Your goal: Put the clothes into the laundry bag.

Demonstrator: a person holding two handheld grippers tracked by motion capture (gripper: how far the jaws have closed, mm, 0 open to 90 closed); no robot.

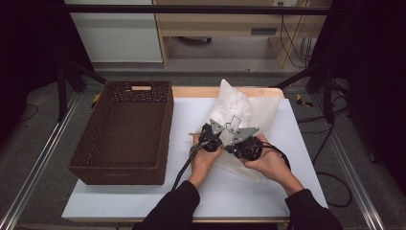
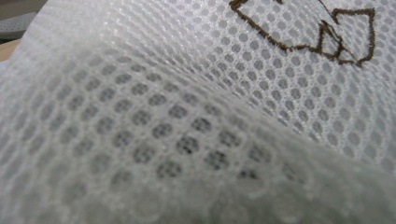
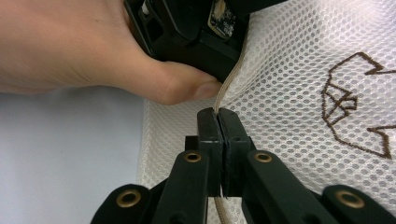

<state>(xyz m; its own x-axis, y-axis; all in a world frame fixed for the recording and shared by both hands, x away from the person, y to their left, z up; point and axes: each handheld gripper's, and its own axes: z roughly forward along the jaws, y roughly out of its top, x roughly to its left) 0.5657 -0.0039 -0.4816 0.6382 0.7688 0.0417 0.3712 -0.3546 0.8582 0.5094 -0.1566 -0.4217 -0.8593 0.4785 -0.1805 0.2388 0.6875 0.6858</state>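
A white mesh bag [image 1: 234, 108] with a brown stitched motif [image 3: 355, 102] lies on the white table [image 1: 268, 187], right of centre. Both grippers meet at its near edge, side by side. My right gripper [image 3: 218, 114] is shut on the bag's beige edge seam, which runs up between its jaws. My left gripper [image 1: 212, 135] sits just left of the right gripper [image 1: 243, 140]. Its black body [image 3: 196, 28] and the hand [image 3: 70, 46] holding it press against the same seam. In the left gripper view the mesh [image 2: 196, 93] drapes over the camera and hides the jaws.
A deep brown woven basket [image 1: 165, 129] stands on the table's left half, its inside bare. Metal rails run along both sides of the table, and cables trail on the floor at the right. A pale wooden strip edges the table's far side.
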